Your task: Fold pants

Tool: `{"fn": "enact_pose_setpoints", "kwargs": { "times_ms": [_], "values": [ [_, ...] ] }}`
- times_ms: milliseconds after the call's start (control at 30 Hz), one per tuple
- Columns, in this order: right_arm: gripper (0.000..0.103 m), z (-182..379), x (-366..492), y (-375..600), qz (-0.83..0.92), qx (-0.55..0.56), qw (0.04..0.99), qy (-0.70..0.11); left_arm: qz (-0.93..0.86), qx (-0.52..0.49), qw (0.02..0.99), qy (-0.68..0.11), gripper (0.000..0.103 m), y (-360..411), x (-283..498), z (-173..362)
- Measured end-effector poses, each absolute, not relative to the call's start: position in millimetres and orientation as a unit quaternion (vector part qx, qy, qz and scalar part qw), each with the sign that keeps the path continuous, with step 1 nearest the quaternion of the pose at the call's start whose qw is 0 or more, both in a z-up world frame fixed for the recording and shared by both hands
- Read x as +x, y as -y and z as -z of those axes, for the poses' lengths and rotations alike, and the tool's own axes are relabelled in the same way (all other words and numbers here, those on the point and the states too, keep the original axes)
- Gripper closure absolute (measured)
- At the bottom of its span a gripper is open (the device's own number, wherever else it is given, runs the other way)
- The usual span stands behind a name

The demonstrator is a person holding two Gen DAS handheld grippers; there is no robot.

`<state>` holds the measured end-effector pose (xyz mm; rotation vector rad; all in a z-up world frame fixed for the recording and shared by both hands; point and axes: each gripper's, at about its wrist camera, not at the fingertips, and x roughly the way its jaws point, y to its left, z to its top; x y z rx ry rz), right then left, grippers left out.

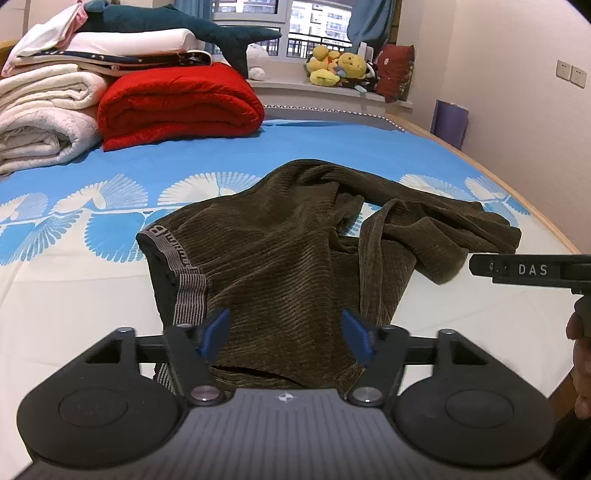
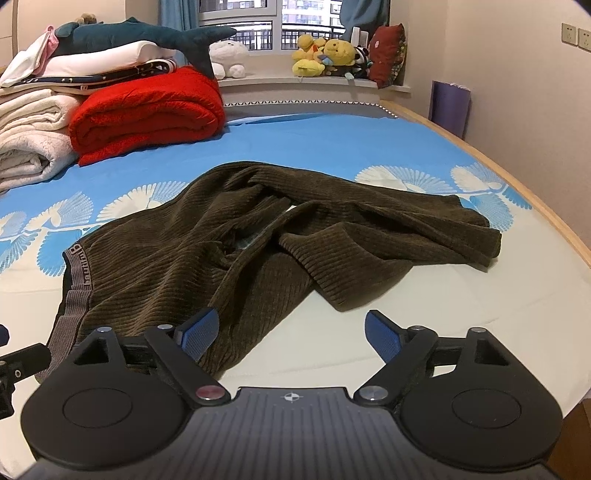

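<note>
Dark olive corduroy pants [image 1: 280, 258] lie crumpled on the bed, grey lettered waistband [image 1: 177, 258] at the left, legs bunched toward the right. My left gripper [image 1: 284, 332] is open just above the near part of the pants, holding nothing. In the right wrist view the pants [image 2: 236, 243] spread from the waistband [image 2: 79, 266] to a leg end [image 2: 461, 229] at the right. My right gripper [image 2: 291, 332] is open and empty, its left finger over the near edge of the cloth, its right finger over bare sheet. The right gripper's body [image 1: 532, 271] shows at the right edge of the left view.
The bed has a blue and white patterned sheet [image 1: 332, 147] with a wooden rim [image 2: 517, 177] at the right. Folded red [image 1: 177, 103] and white blankets [image 1: 40, 110] are stacked at the back left with a plush shark [image 1: 166, 22]. Plush toys [image 1: 340, 66] sit on the windowsill.
</note>
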<state>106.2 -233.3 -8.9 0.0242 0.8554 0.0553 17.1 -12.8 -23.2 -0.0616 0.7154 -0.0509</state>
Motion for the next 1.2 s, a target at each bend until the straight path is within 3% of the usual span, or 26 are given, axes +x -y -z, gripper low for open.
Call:
{"fn": "enact_pose_setpoints", "kwargs": {
  "times_ms": [67, 100, 167, 267, 400, 533, 667, 733, 800, 867, 1067, 1200],
  "values": [
    [0.023, 9.3, 107.2, 234.5, -0.022, 0.014, 0.910, -0.415, 0.028, -0.030, 0.934, -0.355, 0.051, 13.4, 17.8, 23.8],
    [0.028, 9.9, 107.7, 235.6, -0.020, 0.017, 0.909, -0.416, 0.029, -0.029, 0.933, -0.358, 0.055, 13.8, 18.2, 24.4],
    [0.039, 11.8, 109.1, 237.5, -0.017, 0.022, 0.908, -0.419, 0.033, -0.030, 0.931, -0.361, 0.072, 11.7, 19.9, 24.0],
    [0.049, 13.3, 112.4, 240.7, -0.014, 0.033, 0.905, -0.423, 0.045, -0.030, 0.929, -0.367, 0.084, 9.0, 21.6, 22.9],
    [0.052, 13.2, 119.6, 246.6, -0.020, 0.060, 0.904, -0.423, 0.051, -0.034, 0.928, -0.367, 0.084, -14.8, 41.5, 9.3],
    [0.052, 12.9, 131.6, 248.0, -0.029, 0.073, 0.905, -0.418, 0.007, -0.102, 0.918, -0.384, 0.084, -74.6, 89.2, 7.1],
    [0.052, 20.2, 146.8, 246.5, -0.036, 0.081, 0.900, -0.426, -0.030, -0.197, 0.897, -0.395, 0.084, -132.5, 112.9, 45.8],
    [0.052, 26.3, 157.4, 245.8, -0.046, 0.094, 0.892, -0.439, -0.061, -0.241, 0.850, -0.464, 0.084, -149.9, 127.1, 72.8],
    [0.052, 34.2, 169.1, 241.9, -0.056, 0.105, 0.883, -0.455, -0.062, -0.272, 0.839, -0.468, 0.078, -160.1, 136.0, 81.8],
    [0.052, 42.8, 181.6, 235.5, -0.059, 0.110, 0.875, -0.468, -0.065, -0.271, 0.833, -0.478, 0.062, -163.8, 148.0, 89.3],
    [0.052, 77.4, 220.5, 204.9, -0.092, 0.106, 0.844, -0.518, -0.056, -0.288, 0.799, -0.524, 0.033, -161.0, 173.9, 126.3],
    [0.051, 101.8, 236.9, 189.0, -0.092, 0.098, 0.819, -0.557, -0.070, -0.252, 0.801, -0.539, 0.032, -156.6, 192.5, 143.7]
  ]
}}
